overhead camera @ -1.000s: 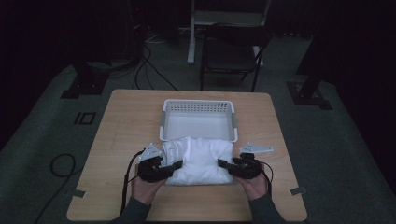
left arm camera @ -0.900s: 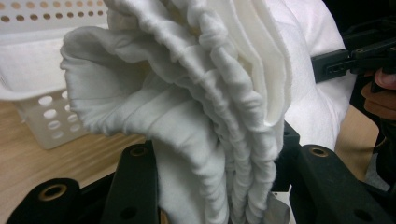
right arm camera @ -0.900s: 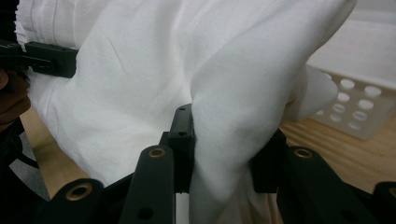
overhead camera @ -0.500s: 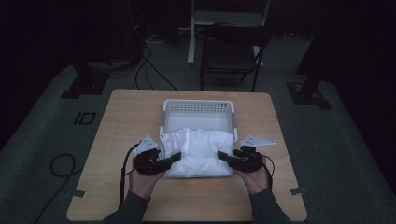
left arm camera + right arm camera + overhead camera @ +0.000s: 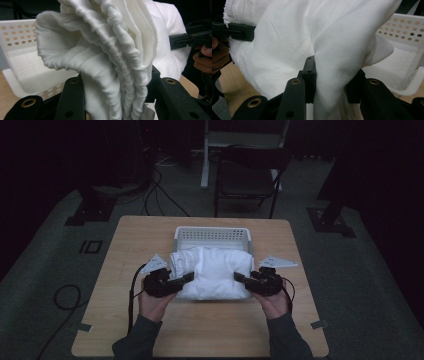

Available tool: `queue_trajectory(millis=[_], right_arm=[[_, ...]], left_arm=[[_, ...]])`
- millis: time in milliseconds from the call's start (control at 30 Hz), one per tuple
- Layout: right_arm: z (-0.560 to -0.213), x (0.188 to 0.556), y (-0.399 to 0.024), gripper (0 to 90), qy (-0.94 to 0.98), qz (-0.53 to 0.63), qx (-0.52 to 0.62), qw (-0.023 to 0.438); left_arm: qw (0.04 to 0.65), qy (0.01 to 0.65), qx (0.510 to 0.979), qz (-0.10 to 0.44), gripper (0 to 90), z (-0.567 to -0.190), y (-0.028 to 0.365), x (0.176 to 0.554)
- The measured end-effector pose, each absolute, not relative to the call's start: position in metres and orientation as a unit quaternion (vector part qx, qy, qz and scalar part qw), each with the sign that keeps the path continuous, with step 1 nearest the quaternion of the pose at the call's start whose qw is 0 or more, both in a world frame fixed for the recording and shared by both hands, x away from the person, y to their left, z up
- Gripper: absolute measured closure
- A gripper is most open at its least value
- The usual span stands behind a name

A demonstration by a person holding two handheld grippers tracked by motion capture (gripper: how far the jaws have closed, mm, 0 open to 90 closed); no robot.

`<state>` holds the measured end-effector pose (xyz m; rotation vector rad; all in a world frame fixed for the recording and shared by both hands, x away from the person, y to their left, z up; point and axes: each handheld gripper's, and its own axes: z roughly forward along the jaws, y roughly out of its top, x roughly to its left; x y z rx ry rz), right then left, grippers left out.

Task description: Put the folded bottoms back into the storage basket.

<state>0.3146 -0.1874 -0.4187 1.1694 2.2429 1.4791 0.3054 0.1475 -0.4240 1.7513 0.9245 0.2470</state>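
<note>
The room is dark, with a folding chair (image 5: 252,172) and loose cables on the grey floor beyond a pale wooden table (image 5: 150,330). Near the table's centre a bundle of folded white cloth (image 5: 212,277) hangs between the two grippers, its far edge at 12 o'clock overlapping the near rim of a white perforated basket (image 5: 212,234).

The left gripper (image 5: 187,277) bites the cloth's 9 o'clock side, and the right gripper (image 5: 239,279) bites its 3 o'clock side; each set of jaws is pinched tight on a fold of fabric. A grey three-cornered plate rides above each gripper, and a black cable trails from the left one toward 6 o'clock. The person's sleeves (image 5: 137,342) come in from the near edge.

From above, the cloth looks like one smooth lump. The left gripper view shows instead a gathered, ribbed hem of the cloth (image 5: 110,50) bunched between the jaws, with the basket's (image 5: 15,37) holed wall at 9 o'clock and the other gripper at 3 o'clock. The right gripper view shows smooth fabric (image 5: 332,57) creased upright in its jaws, with the basket (image 5: 407,30) at 2 o'clock and bare tabletop beneath.
</note>
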Motion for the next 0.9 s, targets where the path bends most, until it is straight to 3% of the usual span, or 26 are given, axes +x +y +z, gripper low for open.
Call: queue_trajectory(millis=[900], right_arm=[[-0.398, 0.349, -0.187, 67.7, 0.755, 0.5, 0.403, 0.13]], left_arm=[[0.551, 0.394, 0.728, 0.11, 58.0, -0.411, 0.144, 0.346]])
